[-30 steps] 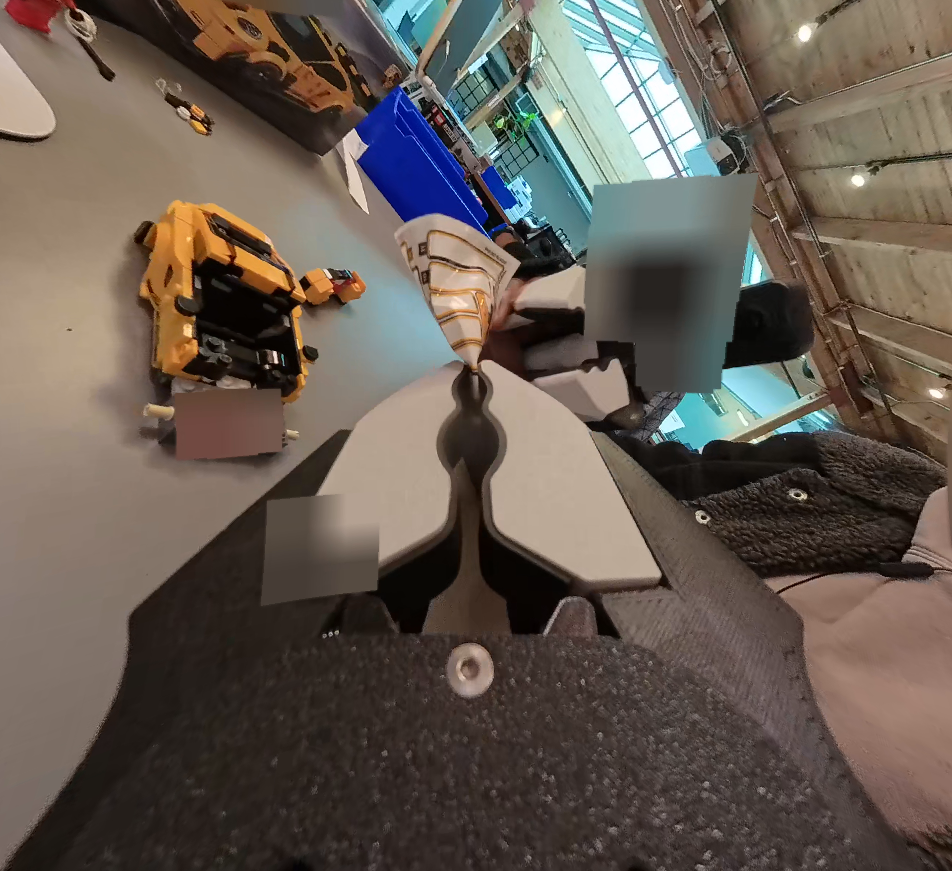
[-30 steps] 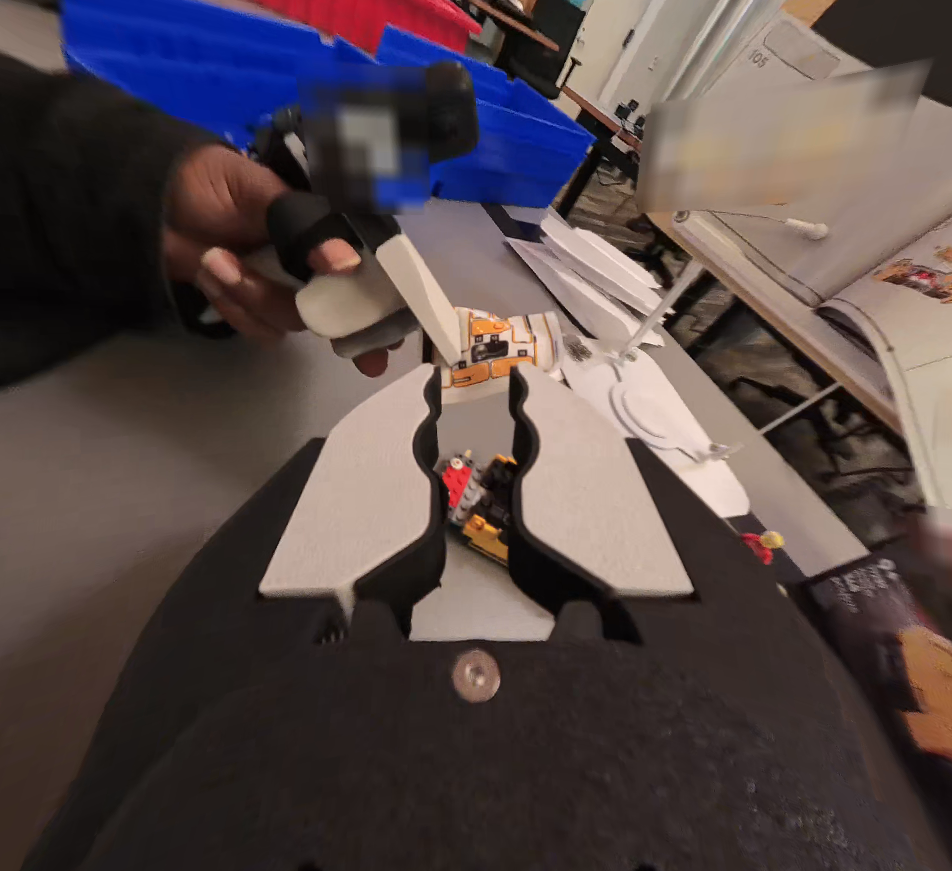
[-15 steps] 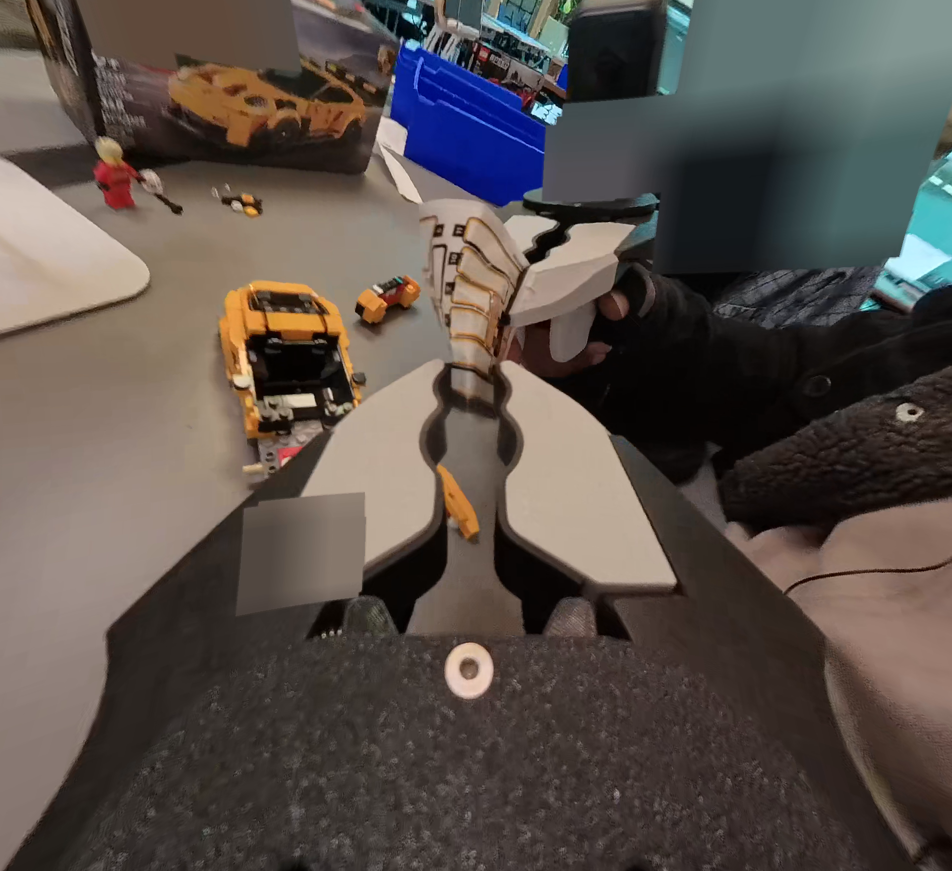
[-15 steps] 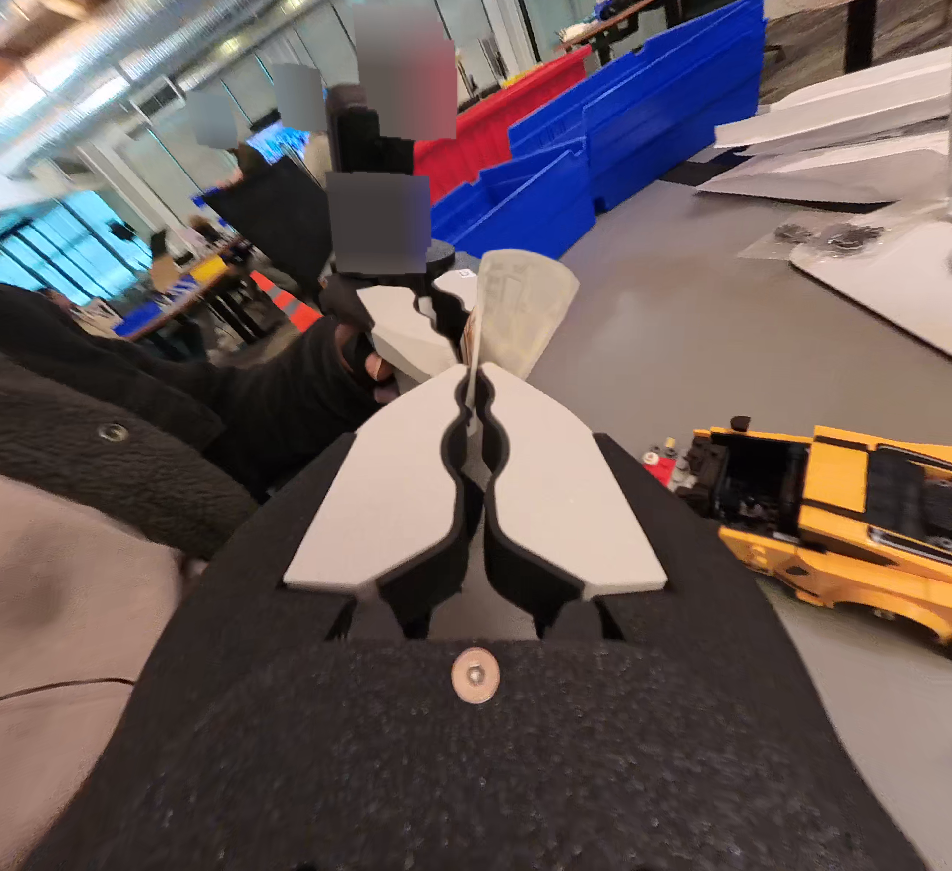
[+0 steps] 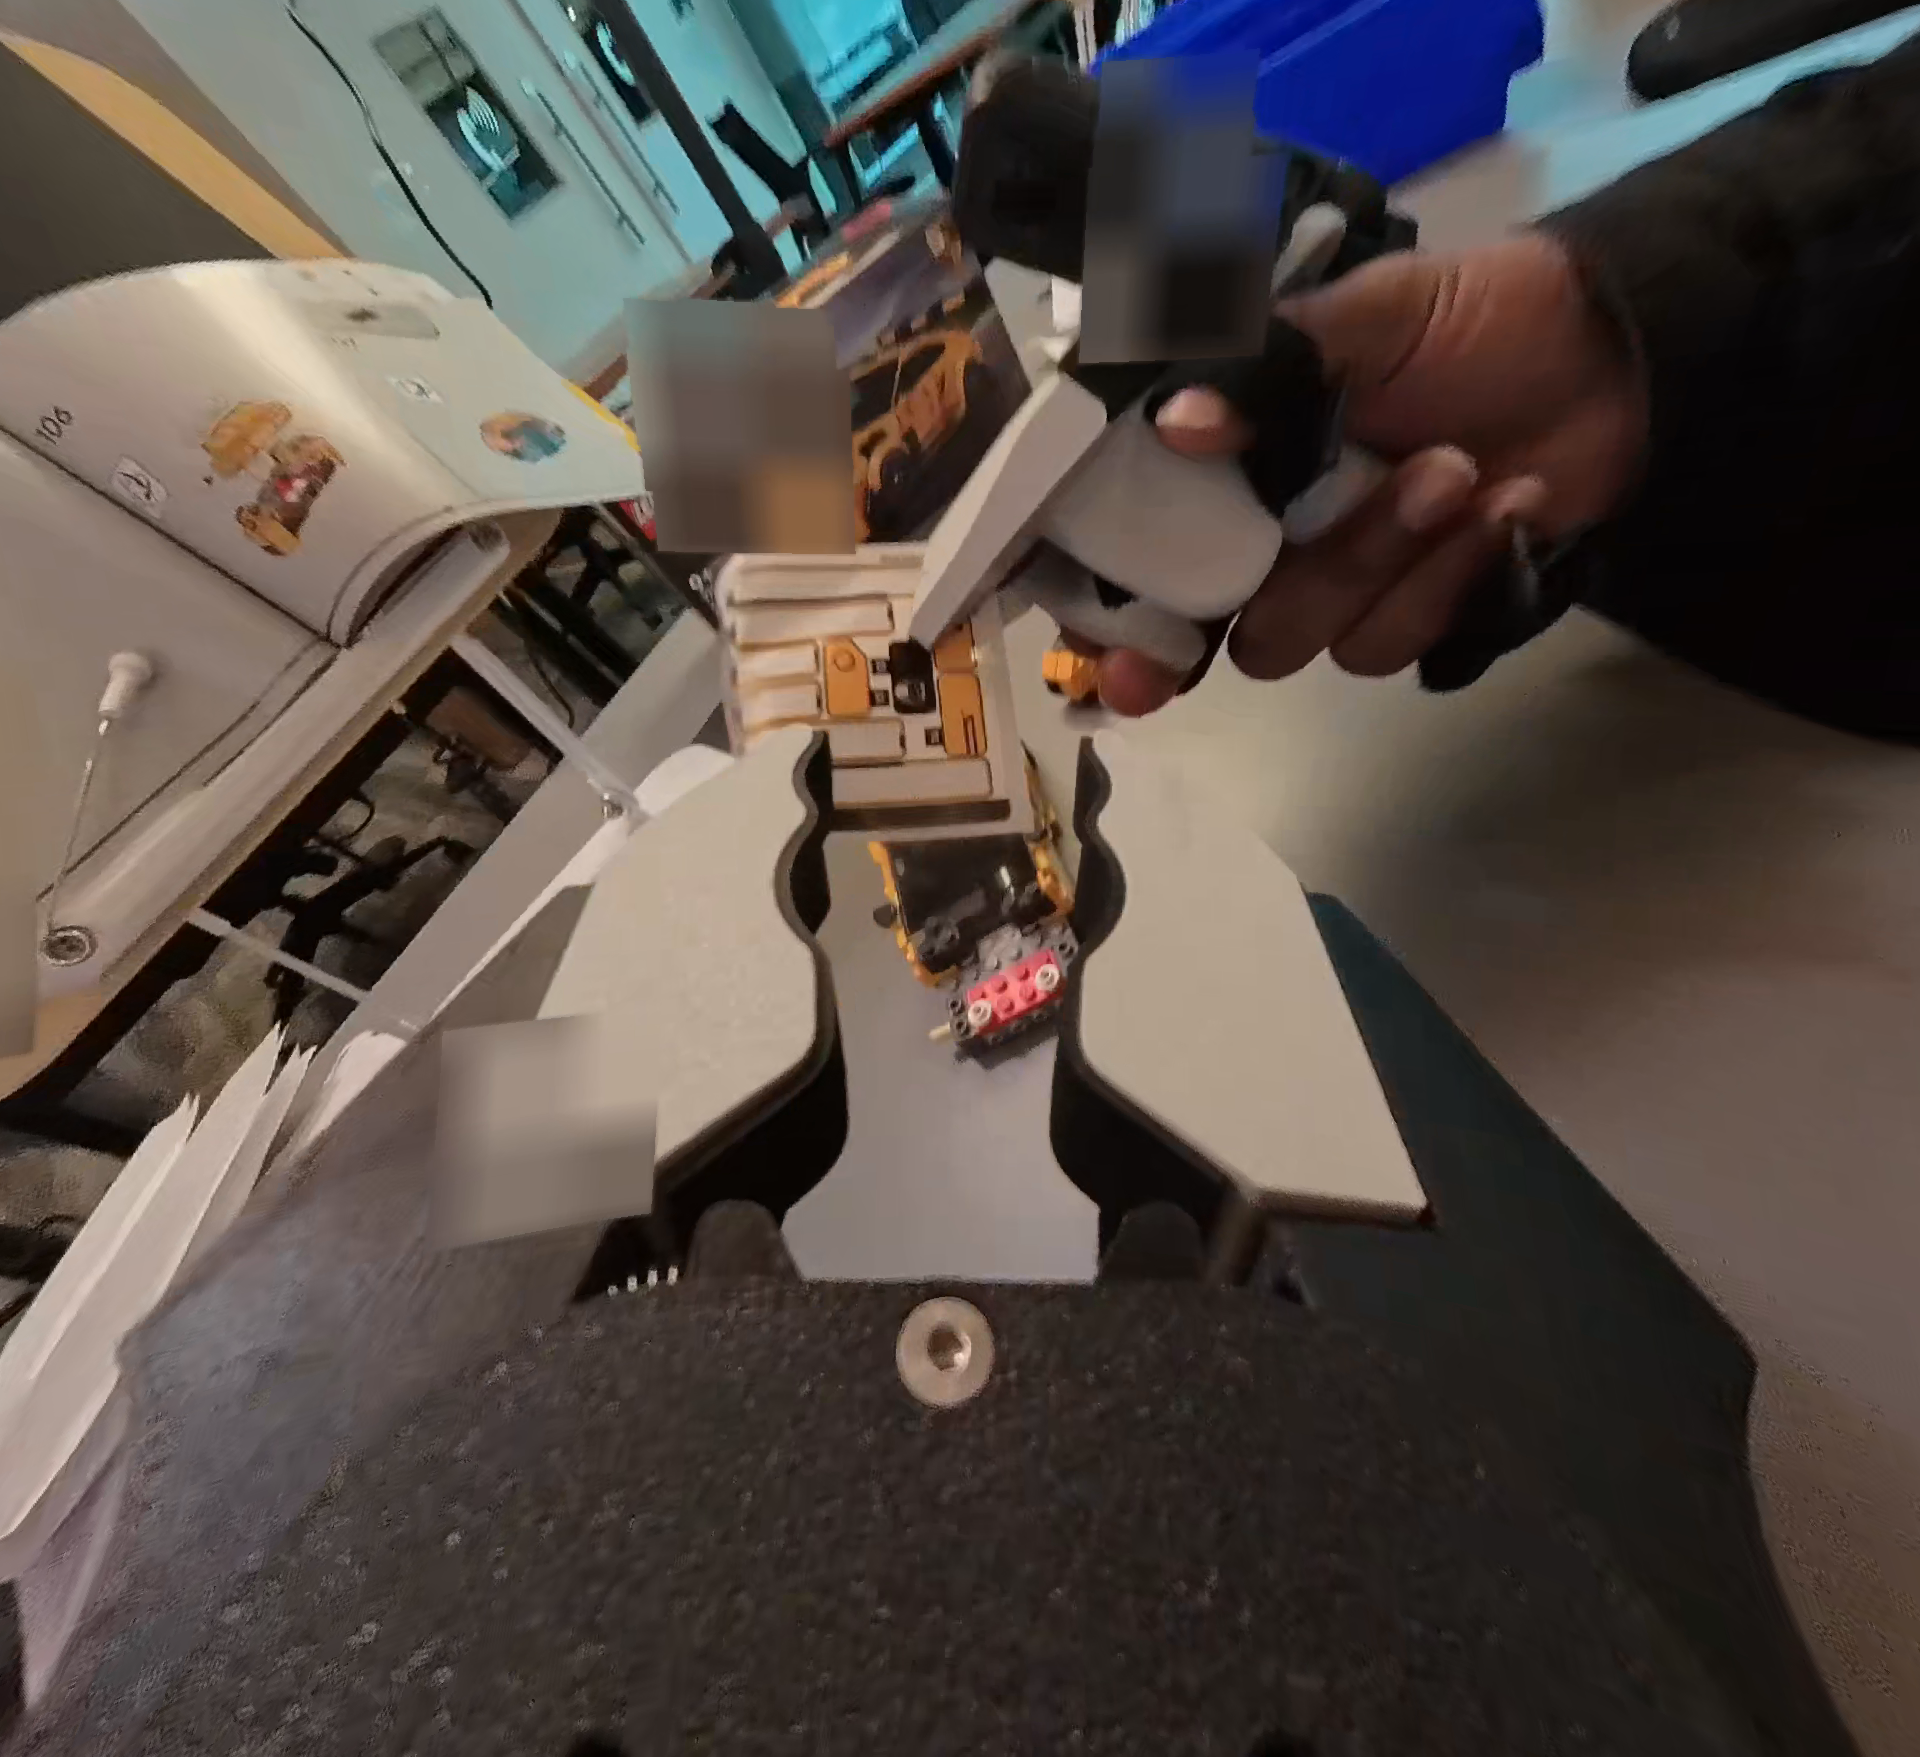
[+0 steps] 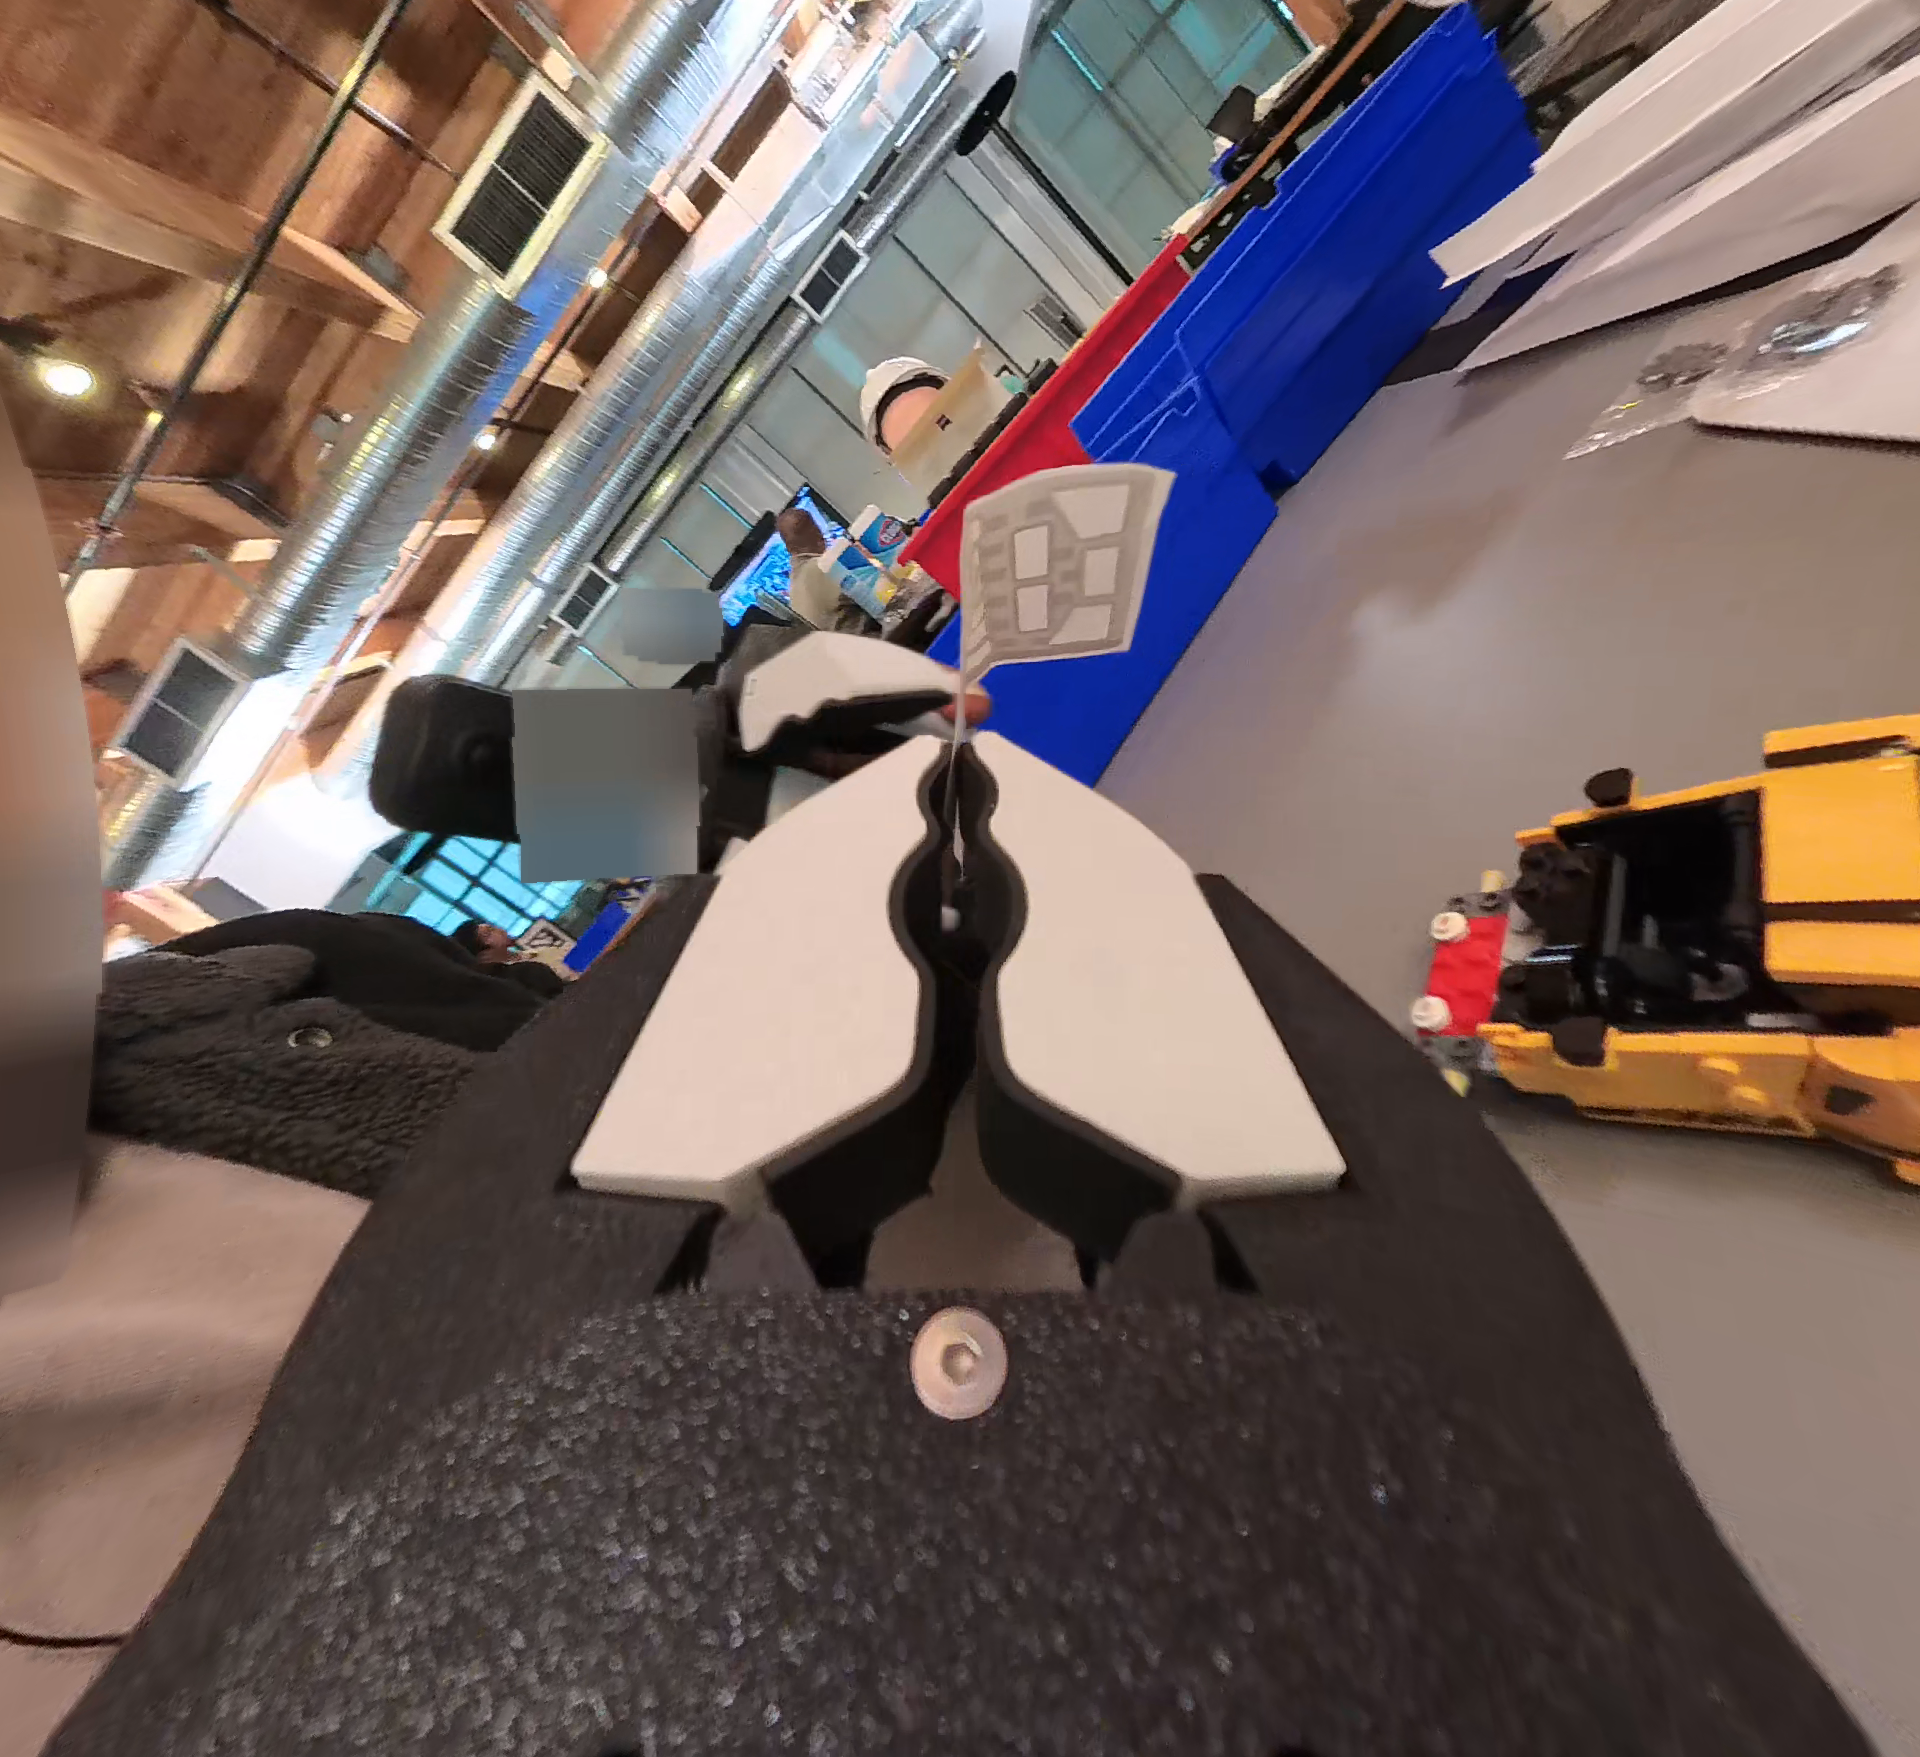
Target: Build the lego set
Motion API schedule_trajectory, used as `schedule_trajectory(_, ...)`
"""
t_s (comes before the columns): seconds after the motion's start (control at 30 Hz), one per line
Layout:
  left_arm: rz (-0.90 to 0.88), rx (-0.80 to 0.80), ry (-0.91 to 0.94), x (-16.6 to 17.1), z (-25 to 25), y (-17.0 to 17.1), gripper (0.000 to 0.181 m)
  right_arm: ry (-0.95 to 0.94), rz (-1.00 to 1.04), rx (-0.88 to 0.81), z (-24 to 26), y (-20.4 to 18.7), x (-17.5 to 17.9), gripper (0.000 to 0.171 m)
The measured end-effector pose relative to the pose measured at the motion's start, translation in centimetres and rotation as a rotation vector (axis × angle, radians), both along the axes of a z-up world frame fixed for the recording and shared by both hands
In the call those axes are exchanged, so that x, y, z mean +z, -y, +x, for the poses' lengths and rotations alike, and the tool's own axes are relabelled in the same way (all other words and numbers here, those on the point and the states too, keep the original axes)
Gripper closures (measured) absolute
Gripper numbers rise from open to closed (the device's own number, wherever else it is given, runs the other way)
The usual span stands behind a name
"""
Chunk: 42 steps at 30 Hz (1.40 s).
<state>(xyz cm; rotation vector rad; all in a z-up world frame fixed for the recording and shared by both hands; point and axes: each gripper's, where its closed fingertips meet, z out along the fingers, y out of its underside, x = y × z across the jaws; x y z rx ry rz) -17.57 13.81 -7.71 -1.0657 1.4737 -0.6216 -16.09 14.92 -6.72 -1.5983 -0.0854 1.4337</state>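
Note:
A white sticker sheet (image 5: 873,668) with orange and black stickers hangs at the tips of my left gripper (image 5: 945,751). The left jaws stand wide apart and hold nothing. My right gripper (image 6: 954,751) is shut on the sheet's lower edge, and the sheet (image 6: 1049,564) stands up above its tips. In the left wrist view a hand holds the right gripper's finger (image 5: 997,523) against the sheet. A left gripper finger (image 6: 831,679) shows just left of the sheet. The yellow lego car (image 5: 977,886) lies on the grey table (image 5: 1558,876), roof open, and also shows at the right (image 6: 1714,938).
An open instruction booklet (image 5: 260,419) rests on a stand at the left. The set's box (image 5: 914,398) stands behind the sheet. Blue bins (image 6: 1299,336) and a red bin (image 6: 1039,419) line the table's far side, with white sheets (image 6: 1714,149) beside them. A small orange piece (image 5: 1070,668) lies near the hand. The grippers are tip to tip, or close to it.
My left gripper was shut on the sheet and has opened. My right gripper was open a second ago and has closed on the sheet. Both views have swung around.

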Motion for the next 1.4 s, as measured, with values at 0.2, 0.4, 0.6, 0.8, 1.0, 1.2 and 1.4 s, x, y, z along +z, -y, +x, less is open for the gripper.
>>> schedule_trajectory(0.2, 0.116, 0.044, -0.058, -1.1, 0.3, -0.3, 0.135, -0.12, -0.026, 0.082, -1.1, 0.7, 0.6, 0.171)
schedule_trajectory(0.4, 0.039, 0.008, -0.005, -0.6, 0.3, 0.2, 0.14, -0.246, -0.06, 0.186, -1.7, 1.6, 1.3, 0.171)
schedule_trajectory(0.6, -0.195, -0.08, 0.108, 1.2, -0.5, 0.3, 0.144, -0.129, -0.038, 0.222, -1.7, 2.0, 0.7, 0.171)
schedule_trajectory(0.8, -0.306, -0.134, 0.089, 2.0, -1.7, -0.7, 0.128, 0.491, 0.099, 0.271, -2.3, 3.8, -2.7, 0.171)
schedule_trajectory(1.0, -0.315, -0.372, -0.275, -4.1, -1.5, 4.4, 0.159, 0.81, 0.181, 0.401, -3.6, 6.2, -5.4, 0.171)
schedule_trajectory(1.2, -0.576, -0.335, -0.059, -1.2, -0.9, 2.7, 0.181, 0.657, 0.325, 0.144, -1.3, 3.5, -1.3, 0.149)
schedule_trajectory(1.4, -0.98, -0.398, 0.299, 2.9, -1.3, 0.8, 0.181, 0.424, 0.304, 0.078, -1.9, 2.4, 0.1, 0.144)
